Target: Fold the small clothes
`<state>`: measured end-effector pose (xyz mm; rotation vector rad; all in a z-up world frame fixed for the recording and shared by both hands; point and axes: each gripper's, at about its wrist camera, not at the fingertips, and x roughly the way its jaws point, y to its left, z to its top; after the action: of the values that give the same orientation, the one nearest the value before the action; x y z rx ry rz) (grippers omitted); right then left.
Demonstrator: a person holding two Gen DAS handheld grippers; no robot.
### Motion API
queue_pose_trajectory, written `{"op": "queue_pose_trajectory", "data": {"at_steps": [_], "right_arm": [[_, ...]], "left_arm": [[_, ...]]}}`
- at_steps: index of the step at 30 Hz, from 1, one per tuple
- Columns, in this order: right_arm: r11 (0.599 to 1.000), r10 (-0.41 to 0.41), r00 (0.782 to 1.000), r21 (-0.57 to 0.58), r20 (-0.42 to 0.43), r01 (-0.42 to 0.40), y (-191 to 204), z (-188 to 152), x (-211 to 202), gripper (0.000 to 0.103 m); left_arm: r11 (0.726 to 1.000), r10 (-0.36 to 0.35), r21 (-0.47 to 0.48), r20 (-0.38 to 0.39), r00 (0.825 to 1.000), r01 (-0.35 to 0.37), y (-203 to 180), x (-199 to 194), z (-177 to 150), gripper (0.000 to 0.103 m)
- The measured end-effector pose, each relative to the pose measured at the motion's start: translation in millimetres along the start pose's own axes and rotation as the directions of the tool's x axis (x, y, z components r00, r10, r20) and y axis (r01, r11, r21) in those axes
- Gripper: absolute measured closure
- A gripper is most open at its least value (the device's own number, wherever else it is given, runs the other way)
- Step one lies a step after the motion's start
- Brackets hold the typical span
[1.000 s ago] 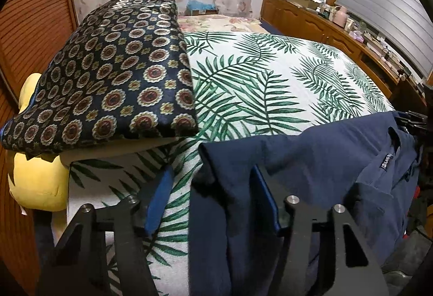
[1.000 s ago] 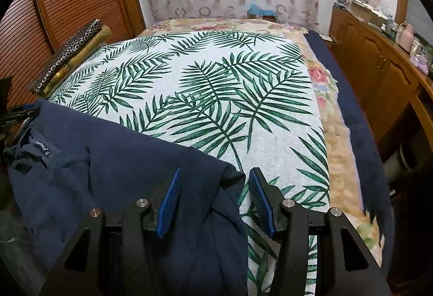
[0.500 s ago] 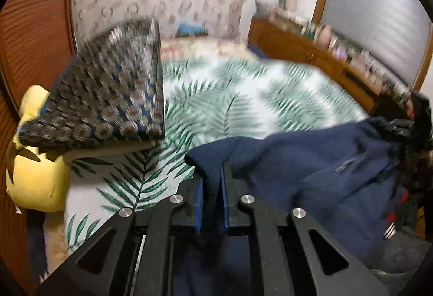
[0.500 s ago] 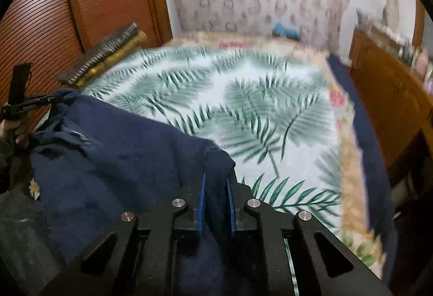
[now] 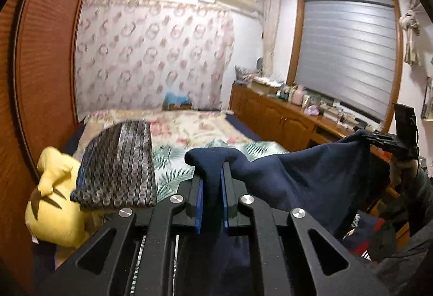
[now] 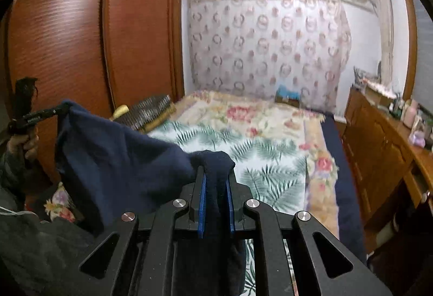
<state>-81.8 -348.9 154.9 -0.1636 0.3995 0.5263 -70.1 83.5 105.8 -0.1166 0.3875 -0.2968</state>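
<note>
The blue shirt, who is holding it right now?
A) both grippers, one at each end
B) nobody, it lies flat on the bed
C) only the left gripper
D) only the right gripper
A: the left gripper is shut on one corner of the blue shirt and the right gripper is shut on the other, so the cloth hangs between them above the bed.

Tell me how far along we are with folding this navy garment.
Early. Done: the left gripper and right gripper are each shut on a top corner of the navy garment, holding it stretched in the air above the leaf-print bedspread. In hand: holding it spread. Left: no fold shows yet, so laying it flat and every fold remain.
</note>
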Motion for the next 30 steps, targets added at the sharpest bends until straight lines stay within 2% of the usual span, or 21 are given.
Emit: {"op": "queue_pose_trajectory", "data": {"at_steps": [6, 11, 15, 19, 24, 30], "right_arm": [[0.999, 0.006, 0.995, -0.045, 0.102, -0.002, 15.5, 37.1, -57.0, 0.091], [0.998, -0.002, 0.980, -0.064, 0.200, 0.015, 17.0, 72.5, -99.4, 0.091], [0.996, -0.013, 0.963, -0.082, 0.270, 0.036, 17.8, 101.9, -135.3, 0.091], [0.990, -0.056, 0.946, -0.103, 0.320, 0.094, 21.9, 122.5, -164.8, 0.091], [0.984, -0.099, 0.930, -0.104, 0.355, 0.144, 31.9, 129.9, -179.8, 0.091], [0.985, -0.129, 0.944, -0.071, 0.302, 0.158, 45.2, 113.8, -138.4, 0.091]], "left_arm": [[1.000, -0.022, 0.009, 0.095, 0.995, 0.021, -8.2, -33.9, 41.6, 0.091], [0.998, -0.055, 0.022, 0.174, 0.983, 0.052, -9.7, -61.8, 88.4, 0.091], [0.998, -0.050, 0.058, 0.240, 0.969, 0.038, -13.6, -85.0, 121.9, 0.091], [0.996, -0.031, 0.085, 0.296, 0.955, 0.006, -15.7, -99.5, 156.8, 0.091], [0.992, -0.018, 0.126, 0.339, 0.940, -0.027, -22.2, -102.8, 179.9, 0.091], [0.991, -0.004, 0.127, 0.268, 0.963, -0.031, -17.4, -55.1, 177.8, 0.091]]}}
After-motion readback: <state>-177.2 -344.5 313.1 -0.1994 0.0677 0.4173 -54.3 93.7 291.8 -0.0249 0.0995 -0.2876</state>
